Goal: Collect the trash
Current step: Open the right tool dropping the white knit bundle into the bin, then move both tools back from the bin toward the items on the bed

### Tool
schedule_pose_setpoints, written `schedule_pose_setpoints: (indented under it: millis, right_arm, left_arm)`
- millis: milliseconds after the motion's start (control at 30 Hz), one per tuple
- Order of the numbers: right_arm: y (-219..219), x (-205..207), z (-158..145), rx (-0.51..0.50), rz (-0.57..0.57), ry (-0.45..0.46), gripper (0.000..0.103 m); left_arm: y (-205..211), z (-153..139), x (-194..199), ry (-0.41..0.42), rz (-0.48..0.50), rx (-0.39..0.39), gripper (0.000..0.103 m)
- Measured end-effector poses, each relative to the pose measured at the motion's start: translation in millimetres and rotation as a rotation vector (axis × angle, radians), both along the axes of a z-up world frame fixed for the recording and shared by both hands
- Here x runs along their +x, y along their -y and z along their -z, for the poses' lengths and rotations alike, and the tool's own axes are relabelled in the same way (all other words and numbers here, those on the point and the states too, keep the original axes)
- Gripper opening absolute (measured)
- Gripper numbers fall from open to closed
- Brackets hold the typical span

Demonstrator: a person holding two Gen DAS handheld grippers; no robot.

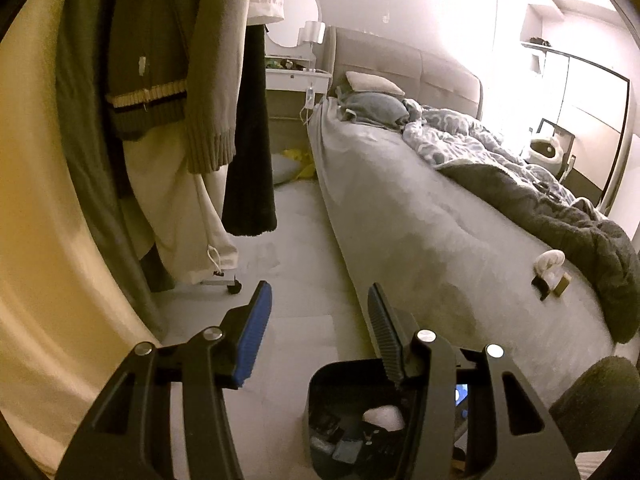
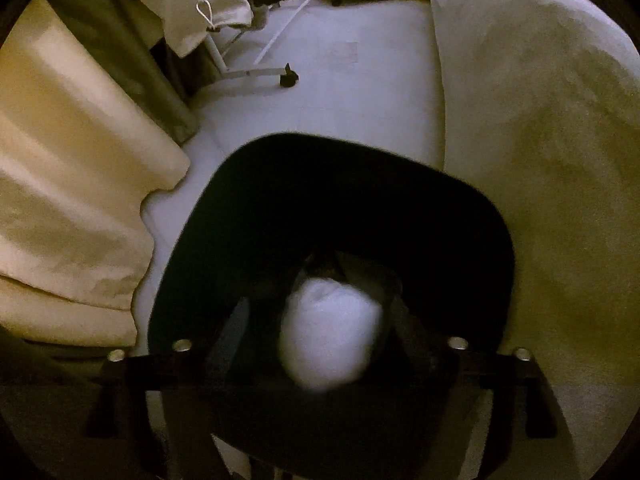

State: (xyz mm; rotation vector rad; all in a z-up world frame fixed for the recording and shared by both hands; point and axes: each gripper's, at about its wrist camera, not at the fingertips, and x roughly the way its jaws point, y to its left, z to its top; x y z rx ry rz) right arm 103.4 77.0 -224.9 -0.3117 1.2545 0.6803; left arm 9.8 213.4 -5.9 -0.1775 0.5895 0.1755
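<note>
A black trash bin [image 1: 320, 392] stands on the floor beside the bed; in the right wrist view its rim [image 2: 352, 160] fills the middle. My right gripper [image 2: 324, 320] reaches down into the bin, its dark fingers spread apart. A blurred white wad of tissue [image 2: 328, 332] lies between them; whether they touch it is unclear. The wad also shows inside the bin in the left wrist view [image 1: 382, 418]. My left gripper [image 1: 318, 312] is open and empty above the floor. Small items [image 1: 550, 270], one white, one black, one tan, lie on the bed near its edge.
A grey bed [image 1: 420, 220] with a rumpled duvet and pillows takes the right side. Hanging clothes [image 1: 160, 80] on a wheeled rack [image 2: 286, 76] and a cream curtain [image 2: 72, 200] are on the left. A white vanity [image 1: 296, 72] stands at the back.
</note>
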Motion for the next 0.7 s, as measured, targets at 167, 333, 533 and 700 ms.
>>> schedule_pose_setpoints:
  millis: [167,333,533,700]
  right_arm:
    - [-0.4,-1.9,-8.0,0.011,-0.014,0.026,0.082]
    - [-0.1,-2.2,-20.1,0.018,-0.027,0.062,0.082]
    - [11.8,-4.2,-55.4,0.048,-0.042,0.142,0.083]
    - [30.9,-7.1,-90.0,0.072,-0.045,0.226,0.083]
  left_arm:
    - [0.1,-6.0,-0.8,0.016,-0.003,-0.007,0.054]
    - [4.6,-14.7,2.4,0.039,0.007,-0.008,0.054]
    - [14.2,-31.4,6.8,0.082,0.025,-0.017,0.054]
    - [22.9,-42.1,13.7,0.115,0.029,-0.015,0.061]
